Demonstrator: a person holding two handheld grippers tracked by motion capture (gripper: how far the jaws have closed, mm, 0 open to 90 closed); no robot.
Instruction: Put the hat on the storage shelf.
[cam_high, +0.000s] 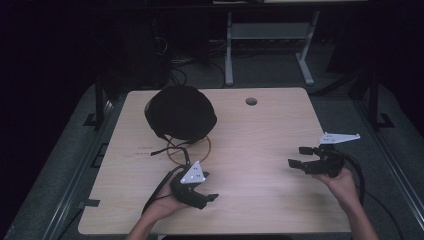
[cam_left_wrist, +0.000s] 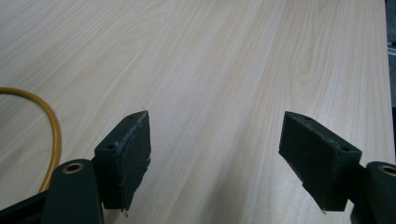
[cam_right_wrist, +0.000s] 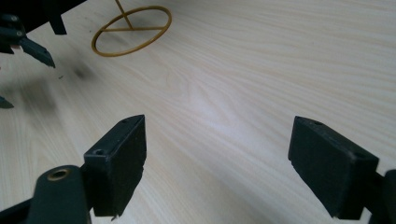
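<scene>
High view shows the wooden table (cam_high: 270, 165), and everything here can be placed against the black hat (cam_high: 181, 114) sitting toward its far left. That hat perches on a yellow wire stand, whose ring base (cam_high: 206, 150) peeks out on the near side of it. Just nearer than the hat, the left gripper (cam_high: 209, 186) hovers with its jaws spread and nothing between them. Well to the right of the hat, the right gripper (cam_high: 299, 157) is likewise wide open and empty. To my eye nothing is under way yet: the hat is untouched, so grasping and moving it all remains.
</scene>
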